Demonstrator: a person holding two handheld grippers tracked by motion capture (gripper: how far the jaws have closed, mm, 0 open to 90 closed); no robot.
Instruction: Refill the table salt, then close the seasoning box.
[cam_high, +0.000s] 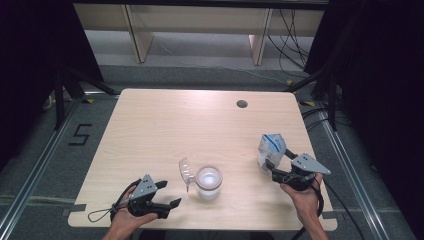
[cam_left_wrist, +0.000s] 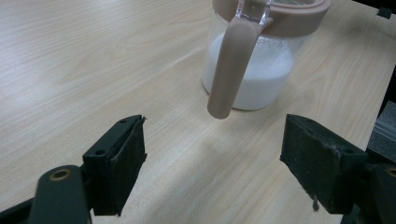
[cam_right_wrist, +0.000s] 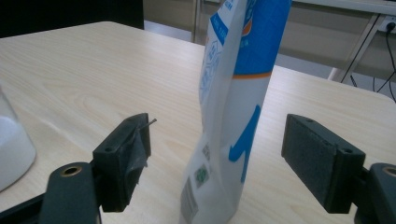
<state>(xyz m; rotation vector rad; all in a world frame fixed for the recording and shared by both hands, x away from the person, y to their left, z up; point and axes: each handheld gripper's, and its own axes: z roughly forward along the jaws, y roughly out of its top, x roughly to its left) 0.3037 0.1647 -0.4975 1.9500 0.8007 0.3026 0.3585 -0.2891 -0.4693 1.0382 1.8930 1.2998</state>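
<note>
My right gripper (cam_right_wrist: 217, 158) has its jaws spread wide with the blue-and-white bag (cam_right_wrist: 233, 107) standing upright between them, touching neither pad, so I judge the bag already set down and let go after pouring. My left gripper (cam_left_wrist: 212, 163) is open too, gripping nothing, and the pink-handled jar (cam_left_wrist: 254, 60) of white powder sits just ahead of its jaws with the clear lid (cam_high: 186, 171) hinged open. What I see left is shutting that lid.

Overhead light lit the tabletop (cam_high: 165, 125) brightly with far-edge glare; surroundings stayed dark, shadows soft, near jaws slightly blurred.
</note>
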